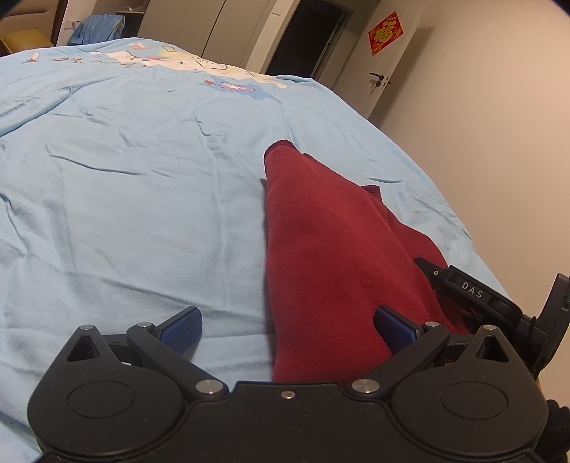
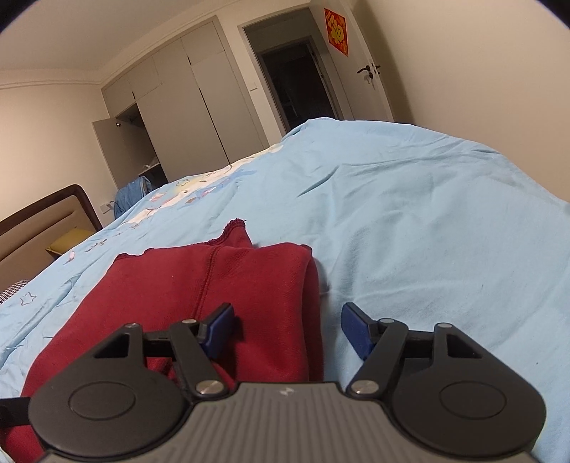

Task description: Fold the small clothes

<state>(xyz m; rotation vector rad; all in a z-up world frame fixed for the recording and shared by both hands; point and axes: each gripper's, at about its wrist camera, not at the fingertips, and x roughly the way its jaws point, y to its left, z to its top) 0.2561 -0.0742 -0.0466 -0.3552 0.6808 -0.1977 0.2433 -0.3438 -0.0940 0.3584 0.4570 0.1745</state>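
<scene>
Left wrist view shows the left gripper [image 1: 288,329] at the bottom of the frame with its jaws spread wide and grasping nothing. Its blue pads [image 1: 181,329] are far from each other; the left one is over bare sheet, the right one lies against the red garment [image 1: 320,242]. This dark red knitted piece stretches from the lower centre of the frame up to the middle, where it ends in a narrow cuff-like end. It lies on the light blue bedsheet [image 1: 124,178], which fills most of the picture and has a cartoon print [image 1: 171,60] near the upper centre. At the lower right edge, part of the right gripper [image 1: 473,294] is visible just beside the garment, with the letters "DAS" on it.

Right wrist view has the right gripper [image 2: 288,329] at the bottom, jaws also released and holding nothing. The red garment [image 2: 213,281] sits in the lower left and centre of the frame, folded with a rounded edge on its right side and a seam running down its middle; the left pad is over the fabric, the right pad over bare sheet. In the upper part stand a white wardrobe [image 2: 185,99], a dark doorway [image 2: 295,82] and a door with a red decoration [image 2: 336,32]. A headboard [image 2: 46,213] appears at the left edge.
</scene>
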